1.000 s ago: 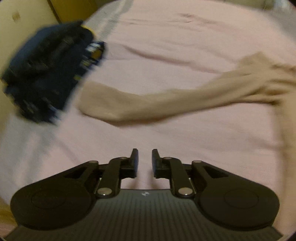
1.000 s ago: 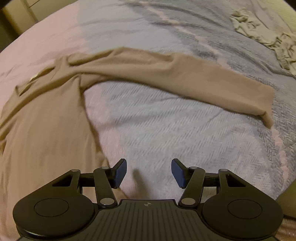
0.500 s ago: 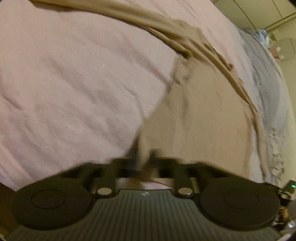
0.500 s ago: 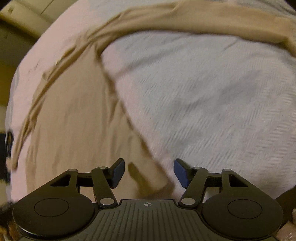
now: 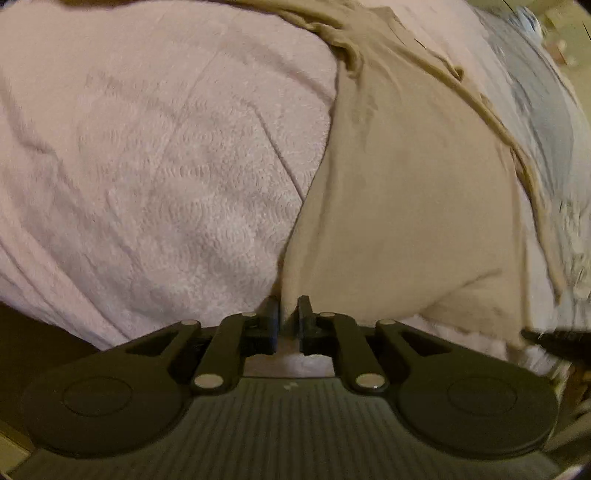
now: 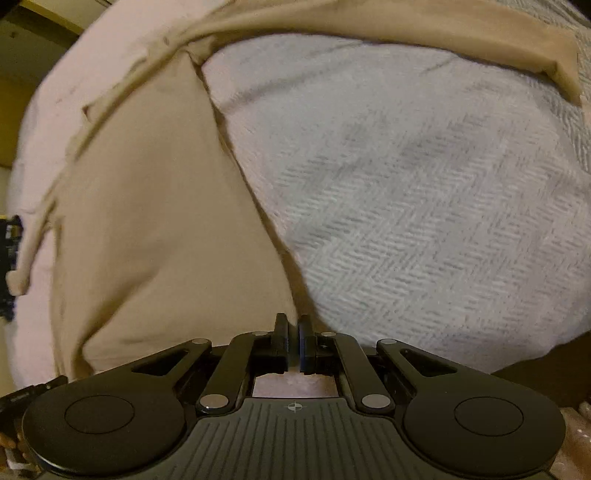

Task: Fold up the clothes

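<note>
one tan long-sleeved top (image 5: 399,192) is lying spread out, with two sleeves showing: one (image 6: 424,33) is stretching across the far side in the right wrist view, the other (image 5: 306,11) is running along the top edge in the left wrist view. two coverings are lying under it, one pink blanket (image 5: 147,155) and one grey woven blanket (image 6: 424,206). two grippers are showing, left gripper (image 5: 287,314) and right gripper (image 6: 294,332). one dark bundle (image 6: 9,258) is peeking in at the left edge.

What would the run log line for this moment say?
step: grasp hem | left gripper: shut on beige long-sleeved top | right gripper: shut on it | surface: pink and grey bedspread
</note>
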Available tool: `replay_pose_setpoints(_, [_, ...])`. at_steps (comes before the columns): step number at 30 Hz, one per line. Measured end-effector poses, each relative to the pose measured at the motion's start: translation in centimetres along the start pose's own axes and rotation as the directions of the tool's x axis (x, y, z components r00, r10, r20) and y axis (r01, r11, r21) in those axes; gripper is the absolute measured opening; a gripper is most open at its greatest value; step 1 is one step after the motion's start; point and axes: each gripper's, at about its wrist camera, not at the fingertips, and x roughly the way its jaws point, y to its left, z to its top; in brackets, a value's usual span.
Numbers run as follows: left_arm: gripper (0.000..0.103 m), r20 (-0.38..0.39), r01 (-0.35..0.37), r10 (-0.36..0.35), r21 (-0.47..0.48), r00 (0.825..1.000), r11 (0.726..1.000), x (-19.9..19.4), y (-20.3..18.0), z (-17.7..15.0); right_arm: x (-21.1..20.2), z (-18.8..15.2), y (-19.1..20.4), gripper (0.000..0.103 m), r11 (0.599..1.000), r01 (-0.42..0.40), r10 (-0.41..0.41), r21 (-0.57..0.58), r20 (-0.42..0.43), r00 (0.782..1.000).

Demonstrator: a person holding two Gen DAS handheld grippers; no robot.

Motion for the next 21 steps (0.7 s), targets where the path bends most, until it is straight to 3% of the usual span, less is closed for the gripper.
replay_pose_setpoints(1, [0.008,0.019,0.01,-0.01,0.004,1.0,1.0,-0.5,-0.2,0.3,0.1,0.1,0.3,0.004,1.0,0.012,-0.013,-0.014,-0.008,1.0])
replay_pose_setpoints(3, [0.009,0.058,0.03,-0.031,0.013,0.998,0.999,-1.5,-0.7,1.0,-0.6,0.6,1.0,0.021,0.997,0.05,-0.05,-0.055,0.002,0.999])
replay_pose_setpoints(4, [0.009,0.077,0.04,-0.041,0.018,0.996,0.999,-2.0,-1.0,1.4,-1.1,1.0,1.2,0.024,0.996,0.058,-0.057,-0.065,0.023,0.998])
replay_pose_setpoints(7, [0.024,0.135,0.069,-0.073,0.033,0.988,0.997,-3.5,-1.7,2.4,-2.3,2.0,1.1,0.04,0.999,0.008,-0.003,-0.045,0.107,0.994])
replay_pose_setpoints(8, [0.024,0.122,0.044,-0.05,0.051,0.991,0.998,-3.2,-2.0,2.7,-2.3,2.2,0.8,0.043,0.999,-0.017,0.02,-0.03,0.127,0.992])
replay_pose_setpoints(9, [0.023,0.088,-0.006,-0.001,0.078,0.996,0.997,-2.3,-2.2,2.9,-1.9,2.4,0.7,0.044,0.999,-0.013,0.016,-0.03,0.12,0.993])
replay_pose_setpoints(11, [0.019,0.039,-0.097,0.092,0.165,0.995,0.982,-0.9,-2.9,3.2,0.1,2.7,1.0,0.043,0.991,0.102,-0.099,-0.084,0.041,0.994])
replay_pose_setpoints(13, [0.018,0.057,-0.092,0.081,0.226,0.995,0.97,-1.0,-3.7,3.9,0.3,3.1,1.9,0.043,0.96,0.231,-0.221,-0.16,0.079,0.972])
replay_pose_setpoints(17, [0.018,0.166,-0.084,0.032,0.314,0.986,0.946,-1.1,-6.1,8.5,-2.2,6.8,3.2,0.043,0.96,0.221,-0.164,-0.173,0.293,0.942])
replay_pose_setpoints(21, [0.022,0.248,-0.084,-0.02,0.402,0.968,0.912,0.9,-8.9,15.3,-1.6,13.4,6.0,0.043,0.946,0.211,-0.101,-0.245,0.395,0.913])
